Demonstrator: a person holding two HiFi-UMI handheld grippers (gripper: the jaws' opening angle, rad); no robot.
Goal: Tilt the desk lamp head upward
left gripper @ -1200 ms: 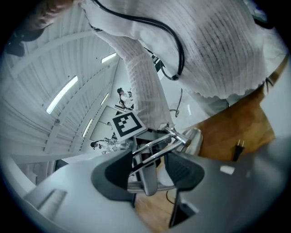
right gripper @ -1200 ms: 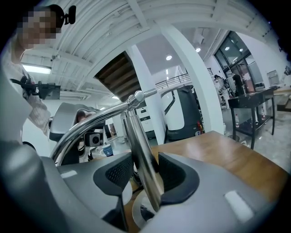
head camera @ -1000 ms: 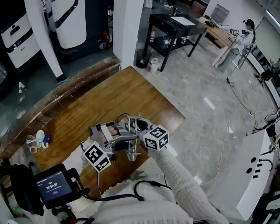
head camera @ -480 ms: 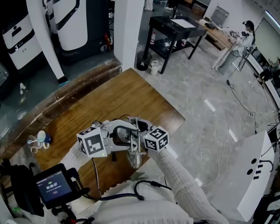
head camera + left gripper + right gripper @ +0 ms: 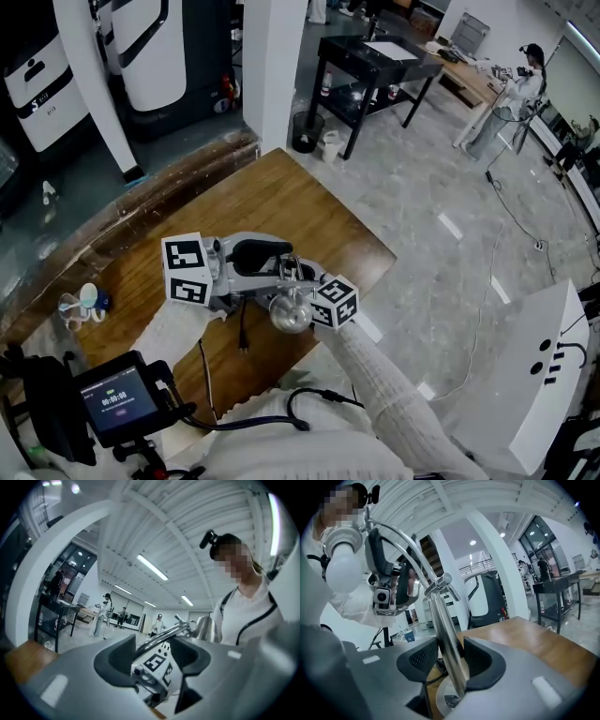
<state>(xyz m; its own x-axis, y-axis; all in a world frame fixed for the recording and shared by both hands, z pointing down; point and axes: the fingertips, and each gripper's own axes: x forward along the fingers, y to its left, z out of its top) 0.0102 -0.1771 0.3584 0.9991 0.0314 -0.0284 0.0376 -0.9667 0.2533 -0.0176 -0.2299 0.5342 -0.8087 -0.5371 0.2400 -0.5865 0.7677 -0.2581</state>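
The chrome desk lamp stands near the front edge of the wooden table (image 5: 281, 202). Its head (image 5: 291, 314) is tilted up, so the white bulb (image 5: 341, 569) faces the head camera. My right gripper (image 5: 450, 656) is shut on the upright pole (image 5: 440, 620) just above the round base (image 5: 445, 700). In the head view the right gripper (image 5: 300, 283) sits right of the lamp. My left gripper (image 5: 284, 262) grips the thin curved arm (image 5: 161, 637) close to the head (image 5: 206, 627). The right gripper view shows the left gripper (image 5: 389, 571) high beside the bulb.
A small cup (image 5: 86, 295) sits at the table's left end and a black cable (image 5: 242, 337) trails off the front. A screen device (image 5: 117, 398) is at my lower left. A black table (image 5: 375, 47) and a person (image 5: 530, 66) stand far across the floor.
The left gripper has swung up and leftward, with its marker cube rising. The lamp head has turned with it from pointing down to bulb facing up. The right gripper has stayed on the pole.
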